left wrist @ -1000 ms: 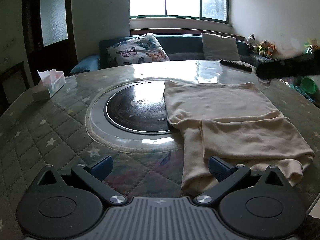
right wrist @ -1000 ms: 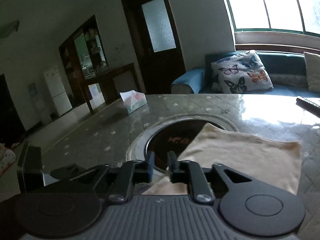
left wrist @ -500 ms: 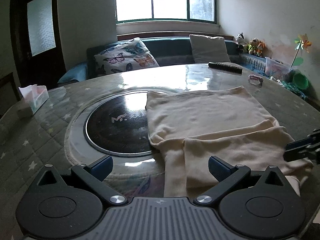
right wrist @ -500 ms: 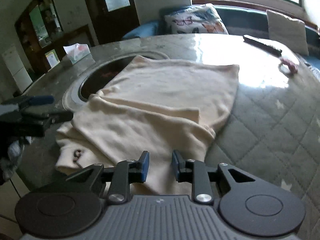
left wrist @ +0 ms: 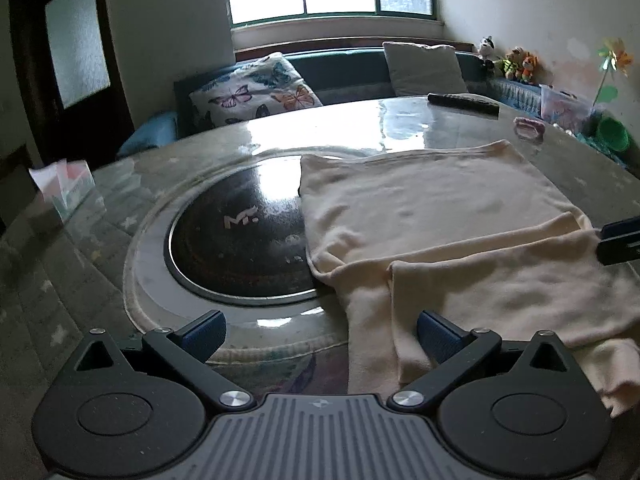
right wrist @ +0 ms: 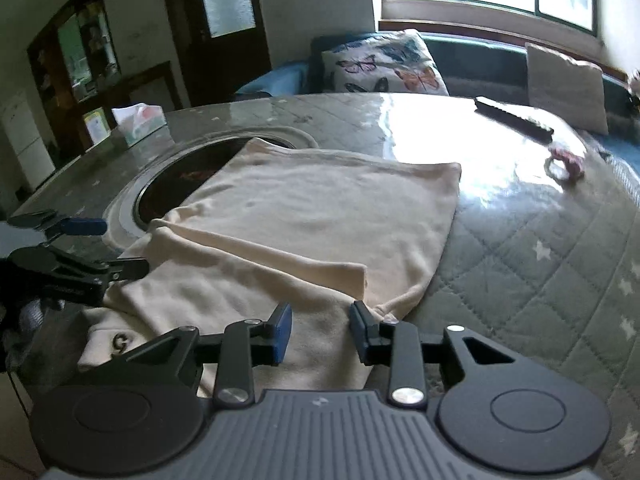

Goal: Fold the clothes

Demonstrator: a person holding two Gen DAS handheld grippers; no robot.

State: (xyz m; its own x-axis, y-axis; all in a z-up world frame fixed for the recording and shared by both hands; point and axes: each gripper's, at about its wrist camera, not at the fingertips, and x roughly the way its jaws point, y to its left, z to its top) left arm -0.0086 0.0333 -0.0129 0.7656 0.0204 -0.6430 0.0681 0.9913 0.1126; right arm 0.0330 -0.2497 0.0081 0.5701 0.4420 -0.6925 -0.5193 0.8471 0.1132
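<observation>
We see a cream shirt [left wrist: 440, 216] lying flat on the round counter [left wrist: 120, 216]. It is soft and pale, with a few small wrinkles. Its near part is folded over on top, so there are two layers there, and a sleeve end hangs near the counter's edge. In the right view the shirt [right wrist: 312, 216] has a small dark mark on the collar part at the near left. One side of the shirt covers a bit of the black round plate [left wrist: 240, 244] set in the middle of the counter.

Our left gripper [left wrist: 320, 330] has its fingers wide apart and holds nothing. One blue finger [left wrist: 438, 336] sits over the near edge of the shirt. Our right gripper [right wrist: 320, 330] has its fingers partly apart, over the folded corner of the shirt, and nothing is between them.

Half a second ago the right fingers were close together; now they are spread wider. The right gripper has also moved in nearer to the shirt's folded corner. The left gripper's fingers are as wide as before, and the shirt lies in the same fold.

A tissue box [left wrist: 64, 184], a remote [left wrist: 464, 104] and a pink hair tie [right wrist: 564, 162] sit on the counter, well apart from the shirt.
</observation>
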